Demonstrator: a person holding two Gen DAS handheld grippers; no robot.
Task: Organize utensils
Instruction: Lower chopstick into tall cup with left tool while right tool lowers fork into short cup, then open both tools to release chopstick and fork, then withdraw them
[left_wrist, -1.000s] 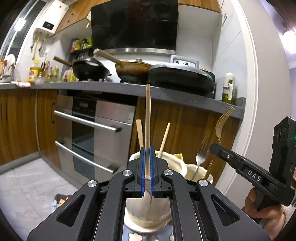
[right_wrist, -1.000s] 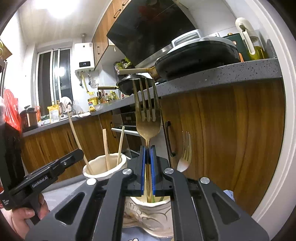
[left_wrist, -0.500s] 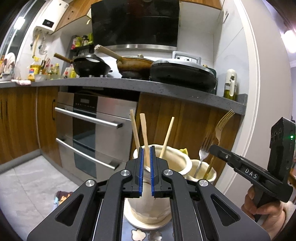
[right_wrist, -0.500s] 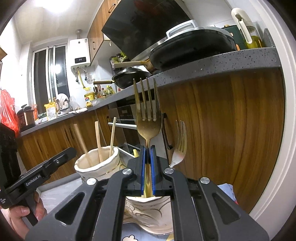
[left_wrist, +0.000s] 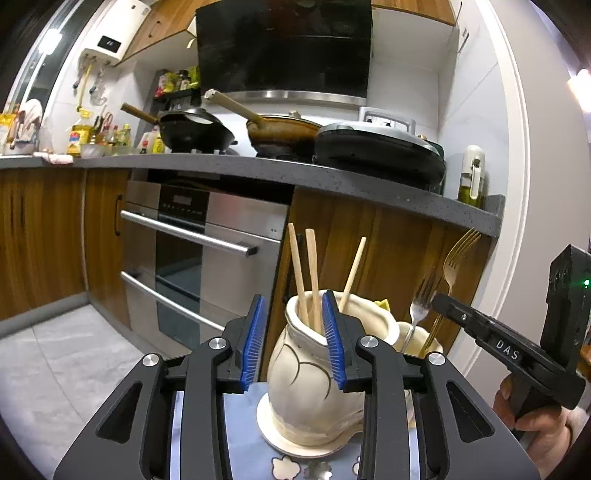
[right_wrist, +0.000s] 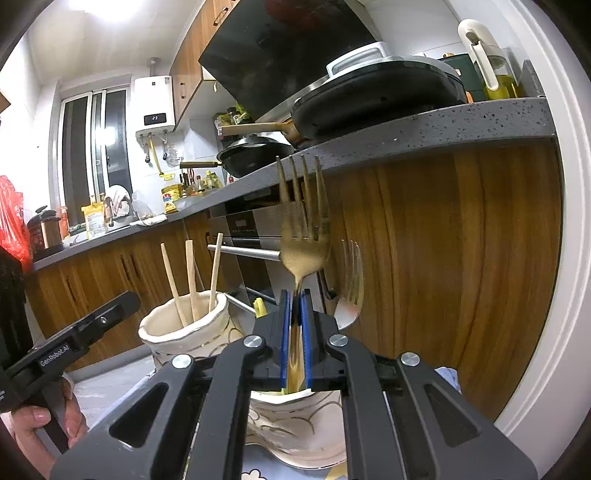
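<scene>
Cream ceramic holders: two, a tall cream ceramic jar with dark curved lines (left_wrist: 314, 387) and, just right of it, a smaller cream ceramic cup (left_wrist: 417, 334).
Pale wooden chopsticks: three (left_wrist: 314, 277), all standing in the jar.
Forks: two, right of the jar, a gold metal fork (right_wrist: 304, 236) and a silver metal fork (right_wrist: 351, 291).
Pans on the grey speckled countertop (left_wrist: 258, 168) behind the jar: two, a black wok (left_wrist: 195, 129) and a brown wok (left_wrist: 284, 129).
Black two-finger grippers: two (left_wrist: 293, 339) (right_wrist: 294, 339).
</scene>
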